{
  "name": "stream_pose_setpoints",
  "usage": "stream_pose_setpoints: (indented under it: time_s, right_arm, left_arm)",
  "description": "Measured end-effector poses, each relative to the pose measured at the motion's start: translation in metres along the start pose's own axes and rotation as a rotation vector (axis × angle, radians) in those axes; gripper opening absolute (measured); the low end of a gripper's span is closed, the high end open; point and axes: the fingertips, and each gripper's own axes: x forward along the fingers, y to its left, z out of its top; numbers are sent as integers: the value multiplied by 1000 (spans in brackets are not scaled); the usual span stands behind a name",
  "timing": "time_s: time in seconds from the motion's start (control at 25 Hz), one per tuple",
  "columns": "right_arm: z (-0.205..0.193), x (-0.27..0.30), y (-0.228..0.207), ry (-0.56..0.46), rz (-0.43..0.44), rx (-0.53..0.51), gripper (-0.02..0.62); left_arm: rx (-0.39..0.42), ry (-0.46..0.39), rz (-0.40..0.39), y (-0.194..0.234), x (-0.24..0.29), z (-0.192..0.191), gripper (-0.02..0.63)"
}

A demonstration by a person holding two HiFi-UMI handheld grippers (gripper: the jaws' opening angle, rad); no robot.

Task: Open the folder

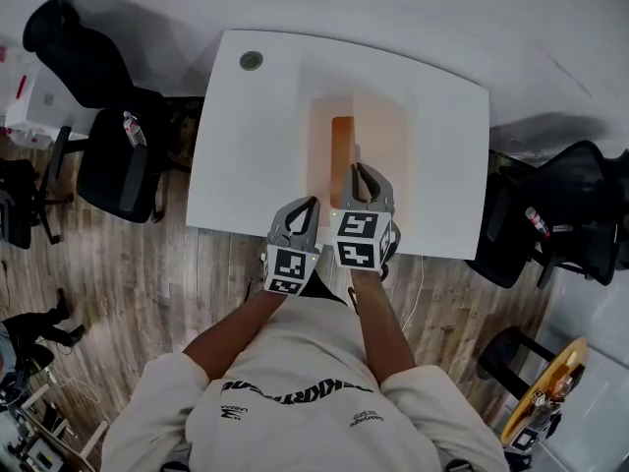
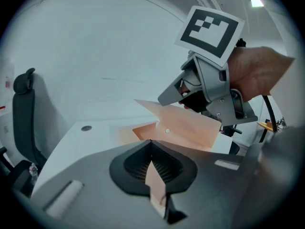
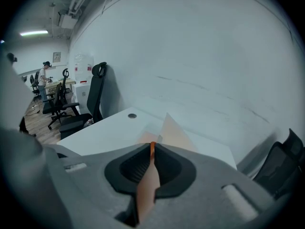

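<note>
Grip is firm on both sides: the right gripper (image 3: 151,148) pinches the raised cover of the thin orange paper folder (image 1: 378,136). The left gripper (image 2: 152,149) is pressed onto another leaf, near the white rectangular table's (image 1: 246,165) front edge. Pulling them apart too hard could tear a leaf or slip it free.

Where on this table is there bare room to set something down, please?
Bare: the table's left part, from the grommet to the orange folder, and the strip right of it. Crowded: the near edge, where the left gripper and right gripper clamp the folder.
</note>
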Motion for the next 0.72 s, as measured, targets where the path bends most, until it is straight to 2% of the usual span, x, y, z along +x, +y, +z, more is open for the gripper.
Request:
stream_pose_setpoints:
  time_s: [0.72]
  right_arm:
    - [6,-39,-66,-86,-80,80,11]
  left_arm:
    - [29,272,-79,-18,44,-60,-9]
